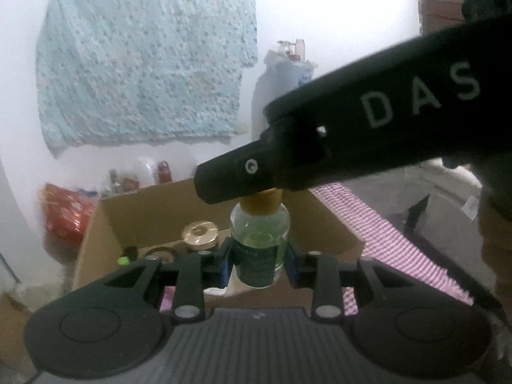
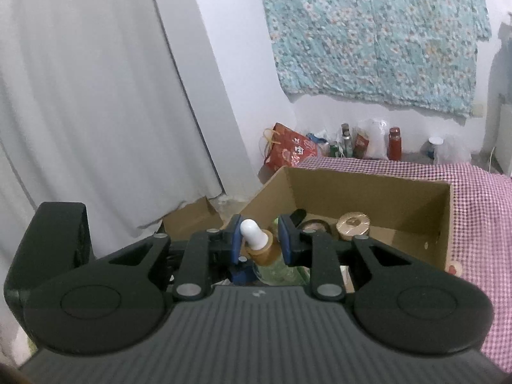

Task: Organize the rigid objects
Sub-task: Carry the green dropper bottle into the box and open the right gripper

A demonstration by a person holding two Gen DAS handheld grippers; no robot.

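Left tongs (image 1: 258, 264) clamp the clear glass dropper bottle (image 1: 260, 240) at its body, near the open cardboard box (image 2: 368, 185). Right tongs (image 2: 258, 240) straddle its white bulb (image 2: 252, 231), contact unclear. Glass: rigid, slippery, fragile; body hold safest.

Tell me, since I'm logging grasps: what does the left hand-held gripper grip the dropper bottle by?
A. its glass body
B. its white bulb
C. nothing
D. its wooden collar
A: in the left wrist view the left hand-held gripper has its blue pads against the dropper bottle at its labelled glass body.
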